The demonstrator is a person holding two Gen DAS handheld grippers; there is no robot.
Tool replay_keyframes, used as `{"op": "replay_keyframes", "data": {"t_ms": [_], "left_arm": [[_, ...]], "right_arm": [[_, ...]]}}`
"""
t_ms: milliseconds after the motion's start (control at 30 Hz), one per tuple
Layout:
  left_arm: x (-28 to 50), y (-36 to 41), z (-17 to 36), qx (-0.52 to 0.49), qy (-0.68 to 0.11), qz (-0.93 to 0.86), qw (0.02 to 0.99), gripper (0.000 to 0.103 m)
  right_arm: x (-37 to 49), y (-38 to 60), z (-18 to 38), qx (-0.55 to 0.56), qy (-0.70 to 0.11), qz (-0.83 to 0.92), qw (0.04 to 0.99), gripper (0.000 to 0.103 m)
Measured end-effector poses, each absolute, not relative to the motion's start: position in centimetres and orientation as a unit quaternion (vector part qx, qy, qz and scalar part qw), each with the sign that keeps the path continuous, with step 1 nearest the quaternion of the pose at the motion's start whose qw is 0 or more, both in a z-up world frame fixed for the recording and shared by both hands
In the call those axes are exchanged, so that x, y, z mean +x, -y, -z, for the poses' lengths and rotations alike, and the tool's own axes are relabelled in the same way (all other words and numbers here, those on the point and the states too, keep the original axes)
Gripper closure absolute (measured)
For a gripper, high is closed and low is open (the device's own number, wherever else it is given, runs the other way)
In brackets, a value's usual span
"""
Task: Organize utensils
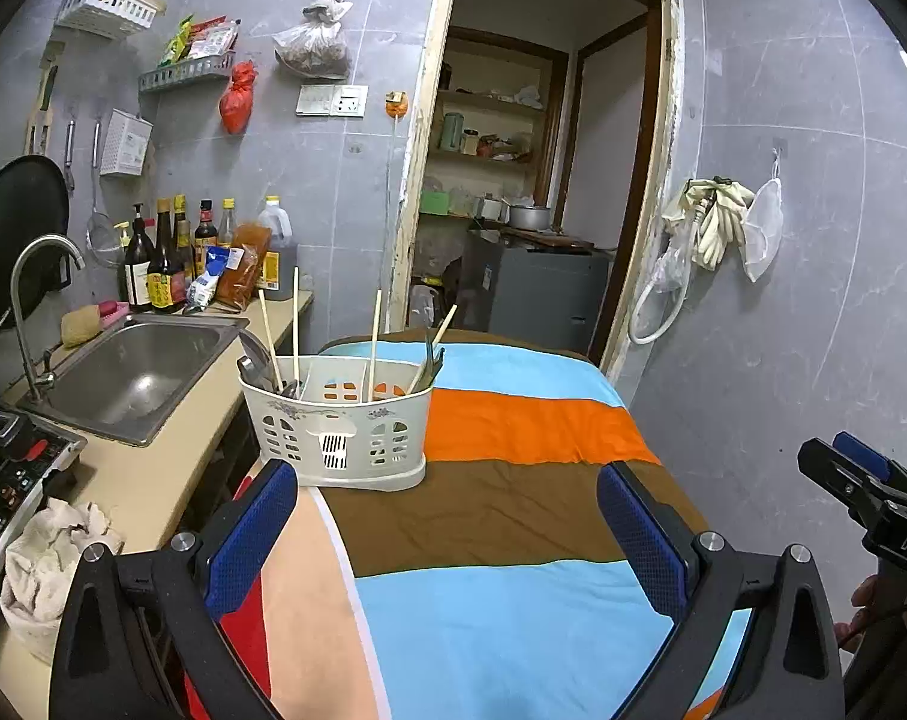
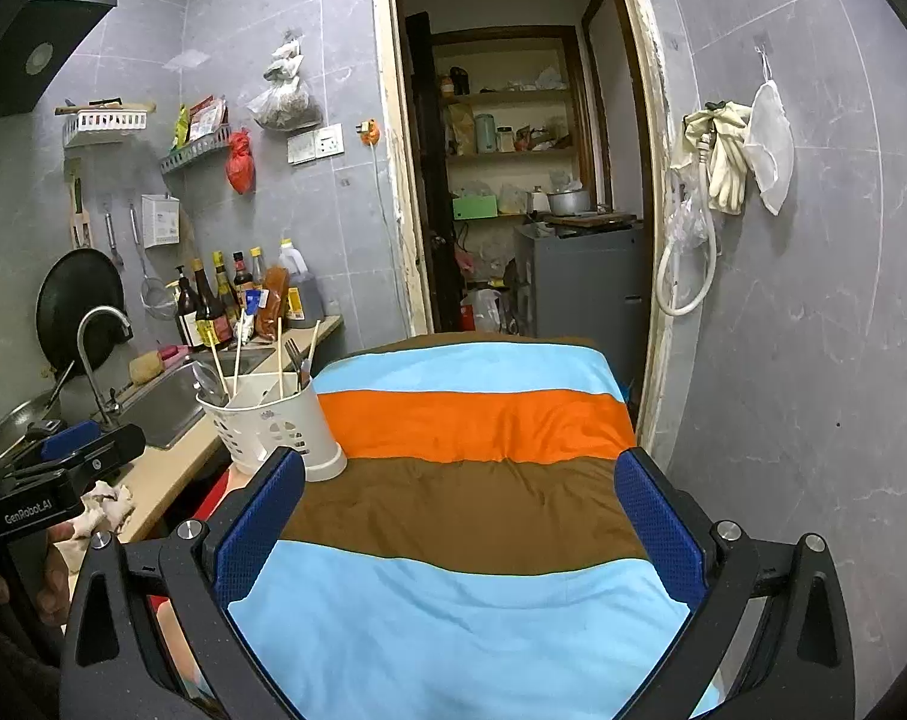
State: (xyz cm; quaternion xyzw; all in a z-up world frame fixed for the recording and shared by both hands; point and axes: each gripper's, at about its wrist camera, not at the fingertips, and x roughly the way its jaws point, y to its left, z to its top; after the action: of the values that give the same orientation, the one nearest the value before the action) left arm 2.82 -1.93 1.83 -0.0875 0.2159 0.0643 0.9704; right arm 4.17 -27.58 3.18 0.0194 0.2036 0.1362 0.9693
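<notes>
The utensil caddy (image 1: 333, 429) is sitting at the left edge of the striped cloth (image 1: 513, 516), and nothing loose is lying beside it, so the sorting is appearing largely complete. Behind its front wall, chopsticks (image 1: 374, 342) are standing in several compartments, a ladle (image 1: 255, 360) at its left end and a fork (image 1: 432, 360) at its right. The left gripper (image 1: 447, 534) and right gripper (image 2: 459, 534) are both hovering near it, spread wide and holding nothing.
</notes>
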Motion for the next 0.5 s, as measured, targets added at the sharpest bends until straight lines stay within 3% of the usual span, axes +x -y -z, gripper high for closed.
{"op": "replay_keyframes", "data": {"t_ms": [500], "left_arm": [[2.59,2.01,-1.86,-0.087,-0.215,-0.065,0.971,0.002]], "right_arm": [[4.01,27.25,-3.28,0.02,-0.203,-0.136,0.969,0.002]]}}
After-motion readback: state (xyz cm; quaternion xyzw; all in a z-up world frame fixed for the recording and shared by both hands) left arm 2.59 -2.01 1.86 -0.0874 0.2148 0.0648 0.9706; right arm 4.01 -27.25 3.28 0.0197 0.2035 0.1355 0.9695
